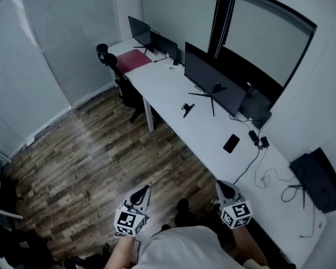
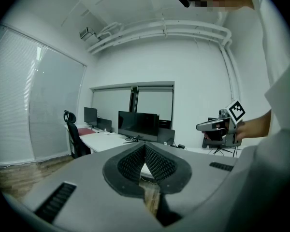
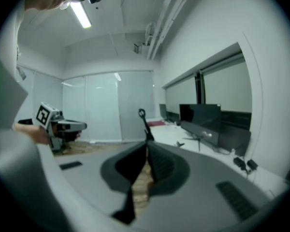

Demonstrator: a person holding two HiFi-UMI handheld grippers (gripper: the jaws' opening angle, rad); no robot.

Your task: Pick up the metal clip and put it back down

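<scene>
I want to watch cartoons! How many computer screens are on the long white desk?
3 for sure: the far monitor, the second monitor beside it, and the big monitor nearer us. The dark panel right of it may be a fourth.

We see a dim, bluish, evenly lit room in the head view. The pale translucent window wall (image 1: 28,66) from nine to eleven o'clock gives soft light, which leaves a faint sheen on the brown wood-plank floor (image 1: 95,150) near the centre. The long white desk (image 1: 168,91) is the brightest surface, and its shadows are weak. In the right gripper view a white ceiling tube lamp (image 3: 80,14) glares at eleven o'clock. We find that whole frame soft, with the grey right gripper (image 3: 146,146) at six o'clock blurred. Both gripper views bend straight lines and go black at the corners.
</scene>
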